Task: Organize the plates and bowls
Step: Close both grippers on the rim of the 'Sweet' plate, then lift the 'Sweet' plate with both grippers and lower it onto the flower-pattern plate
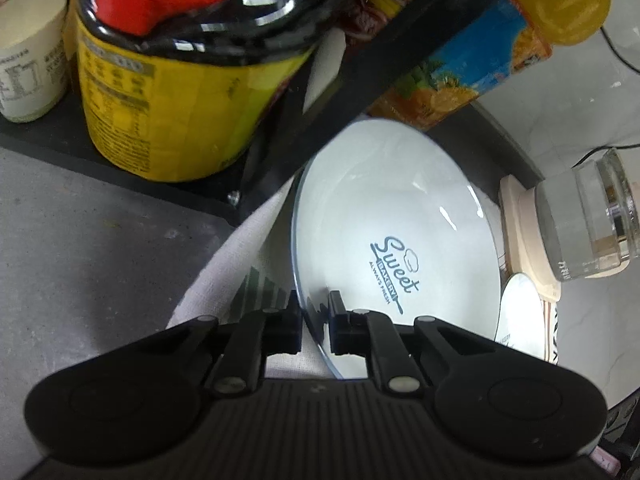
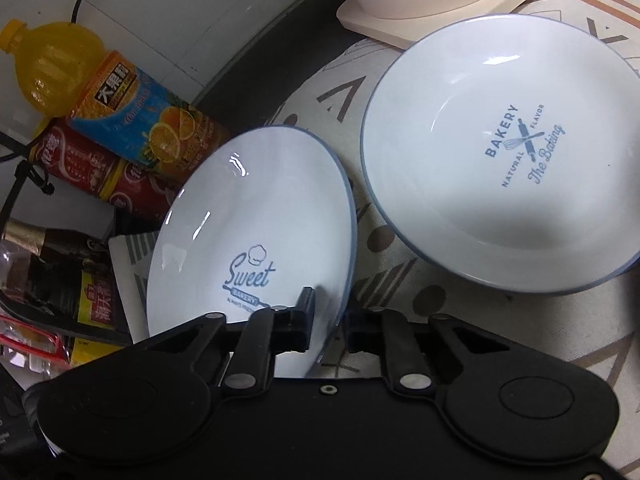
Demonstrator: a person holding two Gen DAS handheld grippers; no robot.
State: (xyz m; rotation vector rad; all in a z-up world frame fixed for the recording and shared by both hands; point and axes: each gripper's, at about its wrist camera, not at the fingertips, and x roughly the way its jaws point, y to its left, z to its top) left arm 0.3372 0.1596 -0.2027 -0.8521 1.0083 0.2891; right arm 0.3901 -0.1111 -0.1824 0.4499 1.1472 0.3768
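Note:
A white plate [image 1: 380, 208] with a blue rim and "Sweet Bakery" print stands tilted beside a black shelf. My left gripper [image 1: 315, 308] is shut on its near rim, one finger on each face. In the right wrist view a plate [image 2: 248, 208] with the same print leans toward the bottles, and my right gripper [image 2: 328, 308] is shut on its lower right rim. Neither view shows the other gripper. A second white plate [image 2: 500, 152], printed "Bakery The Baking", lies flat on the patterned cloth [image 2: 400, 248] to the right; its edge [image 1: 520, 308] peeks out behind the held plate.
A black shelf post [image 1: 320, 100] crosses just above the plate. On the shelf stand a yellow-labelled jar [image 1: 168, 112] and a paper cup [image 1: 28, 60]. An orange juice bottle [image 2: 100, 92] and red can [image 2: 100, 172] lie left. A glass jug [image 1: 588, 220] sits on a beige base [image 2: 440, 4].

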